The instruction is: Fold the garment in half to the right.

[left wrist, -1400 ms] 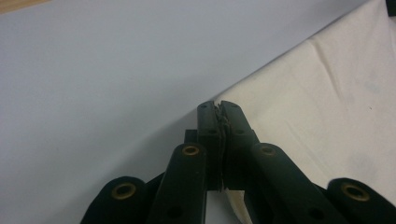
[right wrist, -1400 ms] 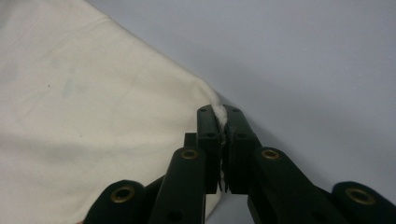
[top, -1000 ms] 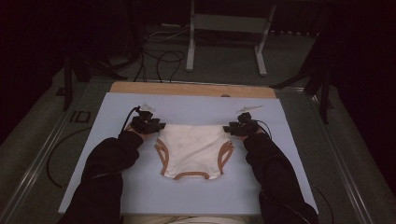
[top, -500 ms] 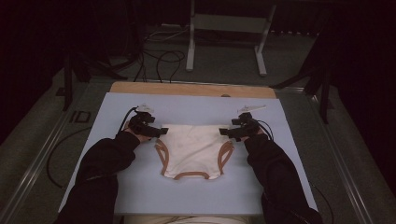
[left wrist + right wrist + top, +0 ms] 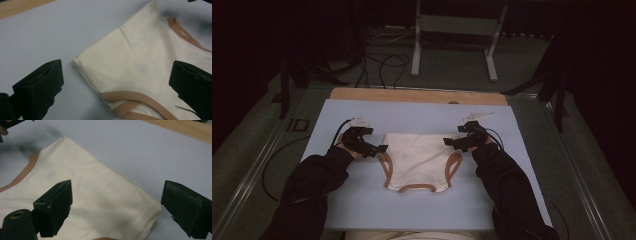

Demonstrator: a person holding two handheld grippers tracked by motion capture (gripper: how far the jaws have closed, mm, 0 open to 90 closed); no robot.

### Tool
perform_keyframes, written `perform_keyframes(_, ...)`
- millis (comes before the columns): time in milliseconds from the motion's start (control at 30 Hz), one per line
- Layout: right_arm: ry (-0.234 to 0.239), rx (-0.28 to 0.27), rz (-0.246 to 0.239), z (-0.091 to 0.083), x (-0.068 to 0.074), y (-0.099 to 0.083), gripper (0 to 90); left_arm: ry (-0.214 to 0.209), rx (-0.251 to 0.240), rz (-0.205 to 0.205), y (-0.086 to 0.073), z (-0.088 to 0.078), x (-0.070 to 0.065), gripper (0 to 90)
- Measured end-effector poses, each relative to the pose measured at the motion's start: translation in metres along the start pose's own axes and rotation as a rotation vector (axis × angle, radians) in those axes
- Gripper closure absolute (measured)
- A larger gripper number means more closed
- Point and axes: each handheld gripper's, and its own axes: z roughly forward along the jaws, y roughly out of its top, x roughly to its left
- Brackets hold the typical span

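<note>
Cream garment (image 5: pixel 419 159) with tan-edged openings, flat between released left tongs (image 5: pixel 382 149) and right tongs (image 5: pixel 448 142).

Soft matt cream cloth garment (image 5: pixel 417 160) on smooth matt sheet (image 5: pixel 412 120) over wood board (image 5: pixel 412 95)

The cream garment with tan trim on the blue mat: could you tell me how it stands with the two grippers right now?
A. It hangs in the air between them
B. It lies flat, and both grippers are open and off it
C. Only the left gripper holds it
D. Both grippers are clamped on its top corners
B: the garment lies flat on the mat, with the left gripper and right gripper open beside its top corners.
</note>
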Motion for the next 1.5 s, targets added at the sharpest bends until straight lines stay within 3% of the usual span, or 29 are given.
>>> perform_keyframes(333, 0.02, 0.007, -0.036, -0.003, 0.014, 0.017, 10.3, -0.073, -0.011, 0.076, -0.004, -0.021, -0.026, 0.0)
perform_keyframes(667, 0.055, 0.007, -0.074, 0.006, 0.029, 0.031, 10.3, -0.097, -0.018, 0.155, -0.011, -0.029, -0.053, 0.1)
perform_keyframes(1033, 0.089, 0.023, -0.099, 0.023, 0.044, 0.037, 10.3, -0.154, 0.007, 0.21, -0.027, -0.024, -0.075, 0.9)
perform_keyframes(1500, 0.138, 0.045, -0.123, 0.052, 0.062, 0.043, 10.3, -0.197, 0.057, 0.296, -0.042, -0.007, -0.096, 10.0)
